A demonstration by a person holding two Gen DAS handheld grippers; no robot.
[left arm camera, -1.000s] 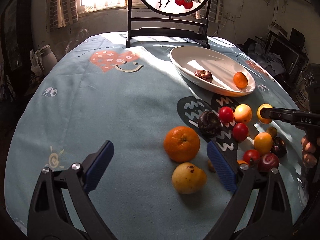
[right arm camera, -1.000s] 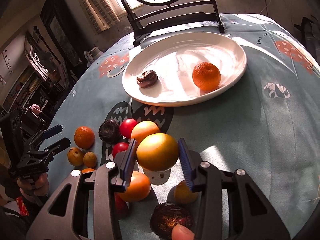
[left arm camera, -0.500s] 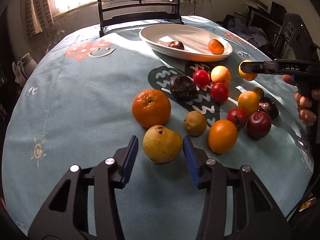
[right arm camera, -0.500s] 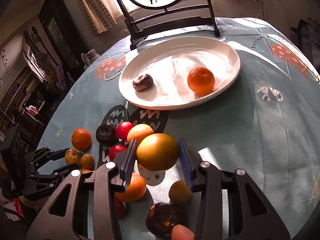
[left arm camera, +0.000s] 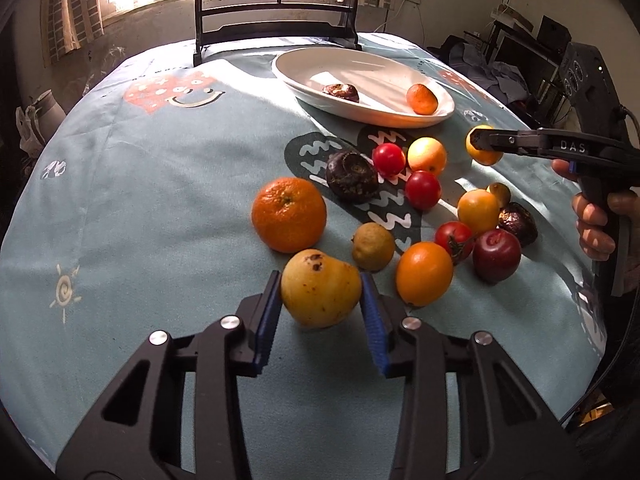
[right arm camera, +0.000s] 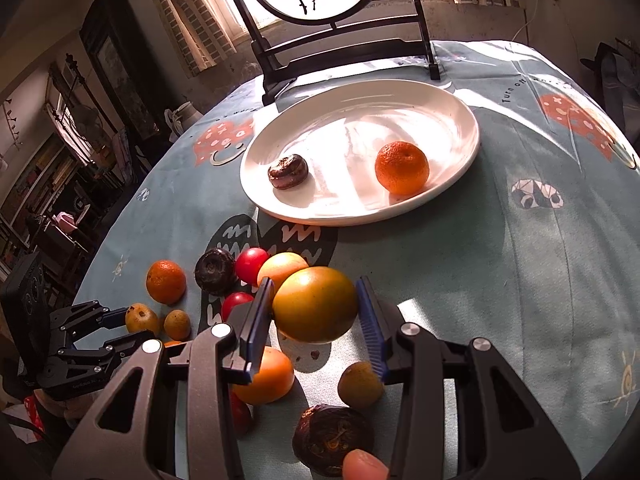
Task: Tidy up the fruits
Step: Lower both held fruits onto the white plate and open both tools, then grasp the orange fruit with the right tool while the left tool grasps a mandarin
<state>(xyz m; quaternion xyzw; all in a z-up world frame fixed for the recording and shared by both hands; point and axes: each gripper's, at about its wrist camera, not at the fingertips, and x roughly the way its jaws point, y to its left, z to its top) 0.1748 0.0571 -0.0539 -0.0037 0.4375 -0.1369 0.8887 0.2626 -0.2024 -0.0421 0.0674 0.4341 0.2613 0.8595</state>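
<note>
My left gripper is shut on a yellow pear low over the blue cloth. My right gripper is shut on a yellow-orange round fruit and holds it above the table; it also shows in the left wrist view. A white oval plate lies beyond, holding a mandarin and a dark fruit. Several loose fruits lie between: a big orange, a dark purple fruit, red tomatoes and a red plum.
A black stand with a round painted screen stands at the table's far edge behind the plate. The table edge curves away on the left and right. A person's hand grips the right tool's handle at the right.
My left gripper has closed on the pear, which sat between open jaws before. My right gripper has moved forward a little toward the plate with its fruit.
</note>
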